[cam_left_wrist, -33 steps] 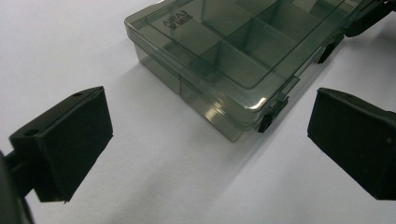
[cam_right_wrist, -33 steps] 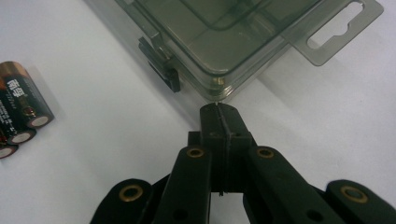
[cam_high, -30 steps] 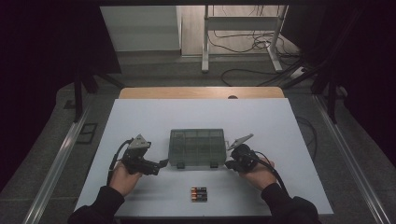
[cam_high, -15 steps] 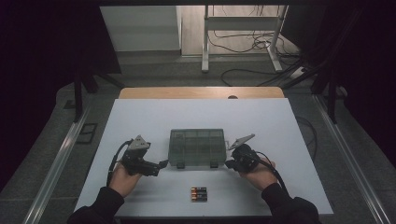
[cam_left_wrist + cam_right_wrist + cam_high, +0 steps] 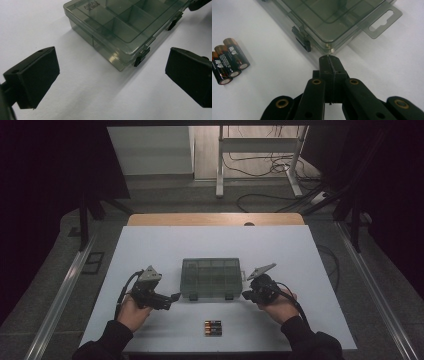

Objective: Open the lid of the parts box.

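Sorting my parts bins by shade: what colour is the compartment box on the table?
Translucent smoky grey-green compartment box with black latches, shown best in the left gripper view.

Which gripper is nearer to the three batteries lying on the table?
Right, narrowly. The right gripper sits beyond the batteries and to their right, at the organiser box's right front corner. The left gripper sits beyond them to their left, by the box's left front corner.

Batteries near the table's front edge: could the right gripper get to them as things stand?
Probably yes. The batteries lie on bare table with nothing between them and the right gripper, which rests shut by the compartment box. Its jaws would have to open first.
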`<state>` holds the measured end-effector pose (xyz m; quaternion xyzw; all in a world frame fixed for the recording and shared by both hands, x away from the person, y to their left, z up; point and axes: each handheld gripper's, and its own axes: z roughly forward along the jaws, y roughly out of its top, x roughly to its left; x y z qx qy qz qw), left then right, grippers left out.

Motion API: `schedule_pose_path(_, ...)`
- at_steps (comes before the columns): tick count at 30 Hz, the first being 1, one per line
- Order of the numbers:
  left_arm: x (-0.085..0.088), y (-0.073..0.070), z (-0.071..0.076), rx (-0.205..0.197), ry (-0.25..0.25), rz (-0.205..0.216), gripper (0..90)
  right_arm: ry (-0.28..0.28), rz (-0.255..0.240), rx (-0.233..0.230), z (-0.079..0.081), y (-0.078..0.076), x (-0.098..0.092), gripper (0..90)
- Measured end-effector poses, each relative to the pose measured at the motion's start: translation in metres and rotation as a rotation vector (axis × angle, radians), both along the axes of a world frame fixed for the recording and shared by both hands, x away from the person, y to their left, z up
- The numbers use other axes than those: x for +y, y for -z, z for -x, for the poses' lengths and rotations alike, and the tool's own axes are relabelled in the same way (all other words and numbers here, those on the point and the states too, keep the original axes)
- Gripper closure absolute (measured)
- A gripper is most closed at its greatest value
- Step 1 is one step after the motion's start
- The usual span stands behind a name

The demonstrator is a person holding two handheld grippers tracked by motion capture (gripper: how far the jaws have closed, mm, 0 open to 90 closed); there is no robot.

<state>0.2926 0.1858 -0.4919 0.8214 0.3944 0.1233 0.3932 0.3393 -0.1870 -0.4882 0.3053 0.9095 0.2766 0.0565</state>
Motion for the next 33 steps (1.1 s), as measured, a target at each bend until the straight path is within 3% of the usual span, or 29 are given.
schedule_pose_path(13, -0.001, 0.000, 0.000, 0.008, -0.002, -0.026, 0.0, 0.017, -0.036, -0.008, 0.001, -0.004, 0.000, 89.0)
schedule_pose_path(23, 0.002, -0.002, 0.000, 0.017, -0.009, -0.004, 0.1, 0.022, -0.070, -0.025, 0.003, -0.009, -0.002, 89.0)
schedule_pose_path(28, 0.004, -0.004, 0.001, 0.029, -0.009, 0.039, 0.1, 0.029, -0.088, -0.038, 0.003, -0.013, -0.003, 89.0)
schedule_pose_path(29, 0.005, -0.005, 0.001, 0.032, 0.002, 0.063, 0.0, 0.031, -0.094, -0.042, 0.003, -0.014, -0.003, 89.0)
schedule_pose_path(33, 0.004, -0.005, 0.001, 0.032, 0.009, 0.033, 2.7, 0.035, -0.108, -0.055, 0.003, -0.017, -0.004, 89.0)
